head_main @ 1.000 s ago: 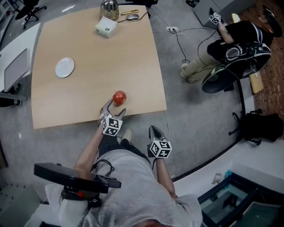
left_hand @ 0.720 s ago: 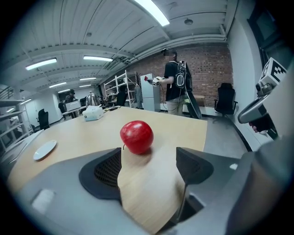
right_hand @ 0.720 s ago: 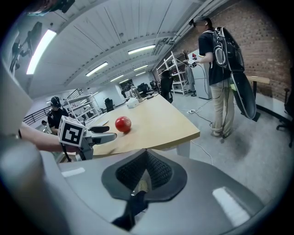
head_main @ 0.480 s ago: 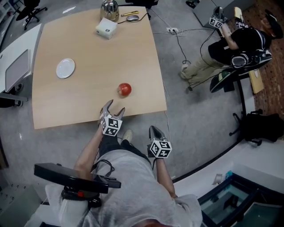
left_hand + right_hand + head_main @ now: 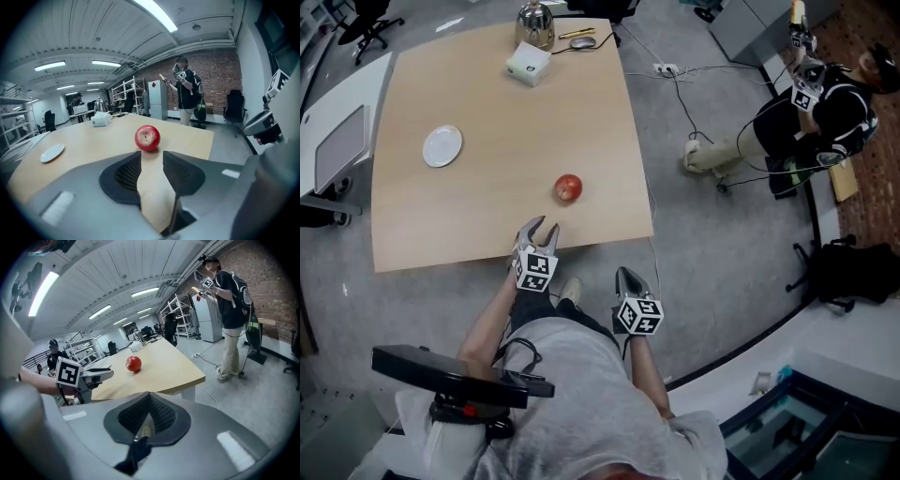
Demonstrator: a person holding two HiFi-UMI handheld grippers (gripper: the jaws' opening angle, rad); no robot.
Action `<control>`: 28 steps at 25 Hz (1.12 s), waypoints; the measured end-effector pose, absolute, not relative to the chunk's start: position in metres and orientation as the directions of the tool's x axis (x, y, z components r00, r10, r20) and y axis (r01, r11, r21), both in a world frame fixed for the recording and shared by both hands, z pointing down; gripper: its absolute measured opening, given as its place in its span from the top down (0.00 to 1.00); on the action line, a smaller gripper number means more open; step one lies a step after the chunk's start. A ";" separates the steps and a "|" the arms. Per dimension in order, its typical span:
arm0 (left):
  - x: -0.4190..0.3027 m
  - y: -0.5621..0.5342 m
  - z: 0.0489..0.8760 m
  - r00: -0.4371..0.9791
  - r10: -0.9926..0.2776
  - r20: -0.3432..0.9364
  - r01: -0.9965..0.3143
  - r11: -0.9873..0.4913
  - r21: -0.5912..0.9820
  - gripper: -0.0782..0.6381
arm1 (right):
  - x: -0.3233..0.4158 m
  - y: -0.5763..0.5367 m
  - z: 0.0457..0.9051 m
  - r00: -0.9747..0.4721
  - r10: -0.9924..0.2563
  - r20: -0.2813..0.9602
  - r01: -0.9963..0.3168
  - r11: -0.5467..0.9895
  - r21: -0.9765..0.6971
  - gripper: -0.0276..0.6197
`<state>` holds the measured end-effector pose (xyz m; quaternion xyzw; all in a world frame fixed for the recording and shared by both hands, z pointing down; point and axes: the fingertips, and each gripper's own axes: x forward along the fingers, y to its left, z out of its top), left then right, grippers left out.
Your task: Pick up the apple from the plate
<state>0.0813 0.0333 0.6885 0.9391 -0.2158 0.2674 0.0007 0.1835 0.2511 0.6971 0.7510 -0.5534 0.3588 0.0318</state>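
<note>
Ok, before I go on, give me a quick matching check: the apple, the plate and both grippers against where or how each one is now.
Things:
A. apple
B. plate
C. left gripper
D. right gripper

States:
1. jaws together, held off the near edge of the table
2. white, empty
3. red, on the bare table
4. jaws apart, aimed at the apple

Pairs: A-3, B-2, C-4, D-1.

The left gripper's jaws have just been closing with nothing between them. The apple lies beyond their tips.

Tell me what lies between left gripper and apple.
Only bare table lies between left gripper and apple, in both head and left gripper views. The gripper's jaws have just been closing, empty.
</note>
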 end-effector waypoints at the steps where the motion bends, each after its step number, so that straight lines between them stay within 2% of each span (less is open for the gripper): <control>1: 0.081 0.033 0.686 0.764 -0.410 0.497 -0.410 -0.905 -0.116 0.67 | 0.183 0.250 0.697 0.129 -0.811 0.571 -0.855 -0.383 -0.349 0.95; 3: 0.079 0.032 0.681 0.766 -0.420 0.488 -0.418 -0.901 -0.118 0.71 | 0.182 0.247 0.695 0.126 -0.815 0.566 -0.859 -0.375 -0.349 0.95; 10: 0.069 0.036 0.668 0.763 -0.442 0.471 -0.435 -0.891 -0.132 0.75 | 0.180 0.239 0.692 0.111 -0.830 0.547 -0.867 -0.350 -0.354 0.95; 28: 0.018 0.024 0.607 0.723 -0.574 0.383 -0.575 -0.808 -0.126 0.82 | 0.166 0.193 0.652 0.033 -0.895 0.446 -0.914 -0.207 -0.349 0.95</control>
